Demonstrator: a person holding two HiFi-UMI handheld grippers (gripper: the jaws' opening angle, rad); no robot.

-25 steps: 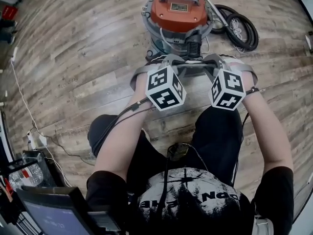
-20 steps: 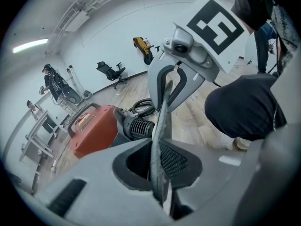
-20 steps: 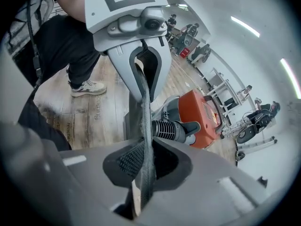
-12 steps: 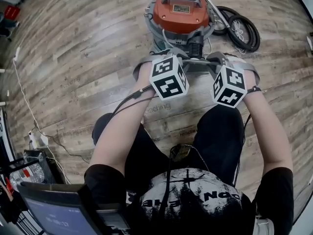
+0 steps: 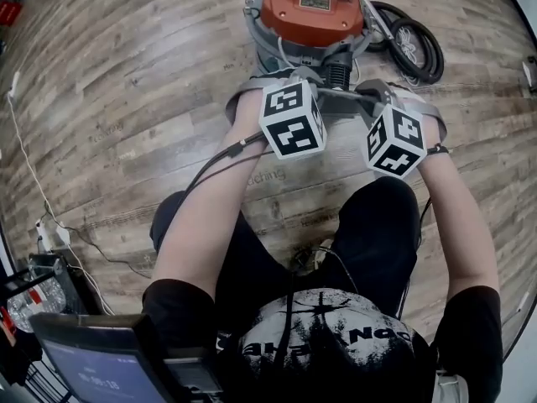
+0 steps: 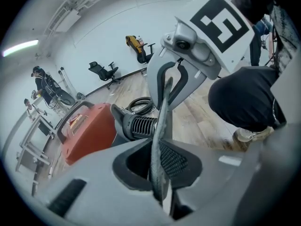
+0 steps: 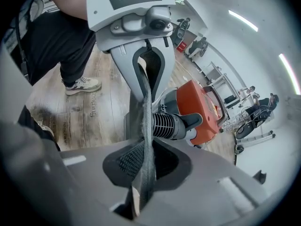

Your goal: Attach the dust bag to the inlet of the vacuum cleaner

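Note:
The vacuum cleaner [image 5: 312,11] has an orange top and stands on the wood floor at the top of the head view. Its black ribbed inlet [image 5: 337,75] faces me. A grey dust bag [image 5: 340,101] is stretched between my two grippers just in front of the inlet. My left gripper [image 6: 157,161] is shut on one edge of the bag [image 6: 162,121], with the inlet [image 6: 141,126] right behind it. My right gripper [image 7: 145,161] is shut on the opposite edge [image 7: 146,112], and the inlet [image 7: 169,125] pokes out beside the fabric. The bag's opening is hidden.
A coiled black hose [image 5: 415,44] lies to the right of the vacuum. A power strip with a cable [image 5: 50,238] and a laptop [image 5: 92,363] sit at the lower left. My knees rest on the floor under the grippers. Office chairs [image 6: 106,72] and people stand far off.
Both grippers, still holding the bag, have edged a little nearer to the vacuum's inlet. The head view has shifted slightly.

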